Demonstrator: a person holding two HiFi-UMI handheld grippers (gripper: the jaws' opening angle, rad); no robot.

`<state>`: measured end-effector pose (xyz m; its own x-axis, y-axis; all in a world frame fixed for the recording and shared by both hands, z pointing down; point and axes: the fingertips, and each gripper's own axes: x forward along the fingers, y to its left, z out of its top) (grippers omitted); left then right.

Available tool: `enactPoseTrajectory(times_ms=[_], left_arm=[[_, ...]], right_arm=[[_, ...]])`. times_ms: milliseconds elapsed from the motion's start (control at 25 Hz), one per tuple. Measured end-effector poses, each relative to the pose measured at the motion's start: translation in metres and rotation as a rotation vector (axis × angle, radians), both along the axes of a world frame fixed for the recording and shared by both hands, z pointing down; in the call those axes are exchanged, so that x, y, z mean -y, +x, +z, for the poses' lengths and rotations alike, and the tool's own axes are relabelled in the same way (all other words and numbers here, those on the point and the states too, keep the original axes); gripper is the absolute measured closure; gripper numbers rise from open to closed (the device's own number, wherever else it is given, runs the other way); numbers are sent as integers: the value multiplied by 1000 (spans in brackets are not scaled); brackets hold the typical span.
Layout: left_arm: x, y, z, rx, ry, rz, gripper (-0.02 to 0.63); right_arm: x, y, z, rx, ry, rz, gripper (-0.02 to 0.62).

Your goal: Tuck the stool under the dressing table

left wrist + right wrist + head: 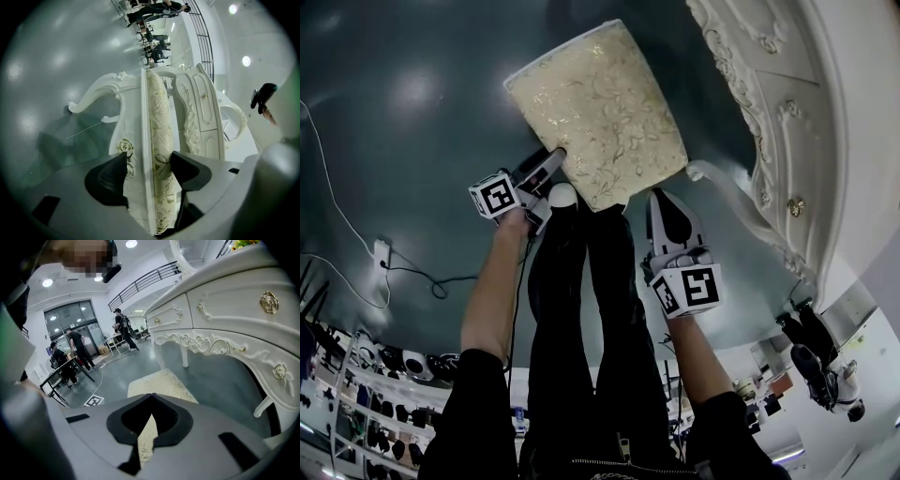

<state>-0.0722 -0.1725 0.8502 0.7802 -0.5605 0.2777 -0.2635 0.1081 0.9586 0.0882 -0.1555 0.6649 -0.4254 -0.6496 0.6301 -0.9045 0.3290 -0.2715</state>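
Stool [600, 112] stands on the floor [412, 141] beside the dressing table [787, 122], not yet under it; left gripper [150, 161] clamps its seat edge; right gripper [151, 395] is closed and empty; pushed from 1 side, it may pivot into the carved leg [741, 202].

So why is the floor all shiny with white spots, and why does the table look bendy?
Head view: lights reflect as soft white patches on the glossy floor. Left gripper view: the wide-angle lens makes a round picture with black corners. Right gripper view: that lens curves the edge of the dressing table; the mosaic patch up top was added afterwards.
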Motion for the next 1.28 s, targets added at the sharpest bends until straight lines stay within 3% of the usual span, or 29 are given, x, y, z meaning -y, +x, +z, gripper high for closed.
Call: enactPoseTrajectory(times_ms=[520, 720, 1280], left_arm=[[43, 10, -10, -2, 27, -29, 307], [47, 16, -8, -32, -3, -98, 311], [110, 83, -11, -89, 42, -178, 319]], right_arm=[[-3, 11, 2, 4, 13, 11, 589], [-10, 9, 7, 5, 13, 21, 588], [9, 51, 10, -11, 30, 49, 588]])
